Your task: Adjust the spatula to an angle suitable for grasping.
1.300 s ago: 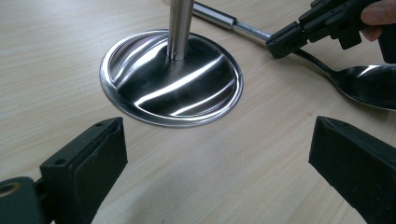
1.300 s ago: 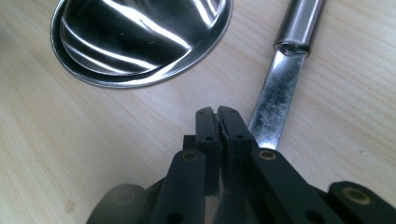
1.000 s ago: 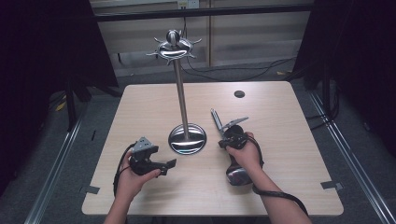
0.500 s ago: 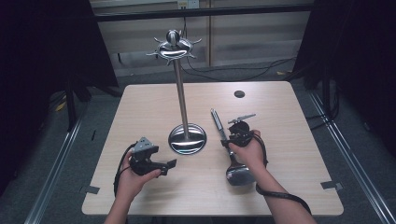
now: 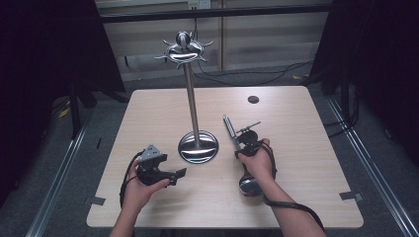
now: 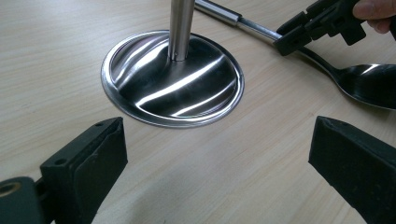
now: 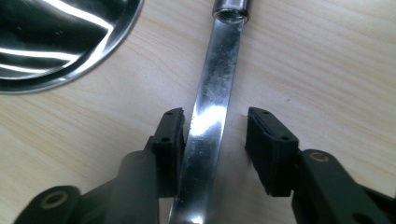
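Observation:
A long steel spoon [image 5: 230,129] lies flat on the wooden table [image 5: 306,163], bowl [image 5: 250,185] toward me and handle pointing away. My right gripper [image 5: 242,134] straddles the handle [image 7: 212,107]. Its jaws have just opened off it and eased slightly back in; one pad [image 7: 169,135] sits against the handle while the other [image 7: 268,144] stands apart. My left gripper [image 5: 179,175] rests low at the table's left, jaws wide open [image 6: 217,154] and empty, facing the stand's round base [image 6: 173,79]. The spoon bowl [image 6: 369,84] and right gripper [image 6: 299,35] lie beyond it.
A tall chrome stand [image 5: 191,98] with a hooked crown [image 5: 184,49] rises from its base [image 5: 198,147] at the table's middle, between both hands. A small dark round spot [image 5: 253,99] marks the far right of the tabletop. The base edge [image 7: 60,42] lies just left of the spoon handle.
The right gripper's jaws have spread apart around the spoon handle, which now lies loose between them. The left hand and gripper have not moved.

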